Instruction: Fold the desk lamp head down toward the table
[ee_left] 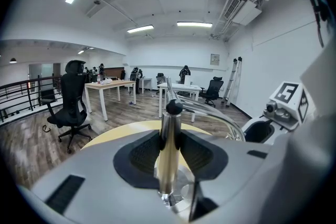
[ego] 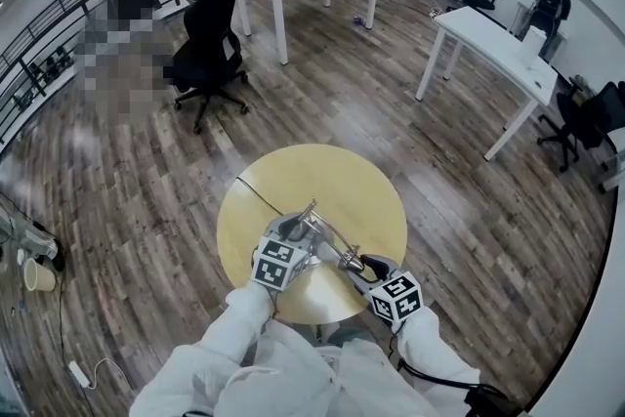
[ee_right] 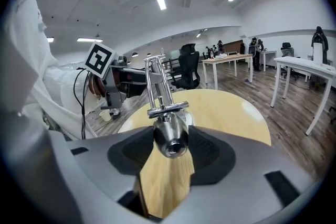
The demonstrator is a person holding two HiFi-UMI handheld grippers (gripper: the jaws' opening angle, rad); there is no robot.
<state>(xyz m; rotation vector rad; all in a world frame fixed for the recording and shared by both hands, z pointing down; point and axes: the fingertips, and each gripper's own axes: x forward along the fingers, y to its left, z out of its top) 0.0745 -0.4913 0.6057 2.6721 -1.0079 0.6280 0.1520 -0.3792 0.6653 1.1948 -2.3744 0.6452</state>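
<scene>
Now the left gripper (ee_left: pixel 169 157) is clamped on the upright metal post (ee_left: pixel 167 131) of the desk lamp (ego: pixel 325 237). Its dark pads press both sides of the post just above the round base (ee_left: pixel 177 198). Off to its right, the right gripper (ee_right: pixel 171 150) is closed snugly around the lamp head (ee_right: pixel 170 136), whose rounded chrome end points back between the jaws. Ahead of that tool the twin-rod arm (ee_right: pixel 156 81) rises away from the head. Beneath both grippers lies the round yellow table (ego: pixel 361 181), with the lamp near the person's edge.
</scene>
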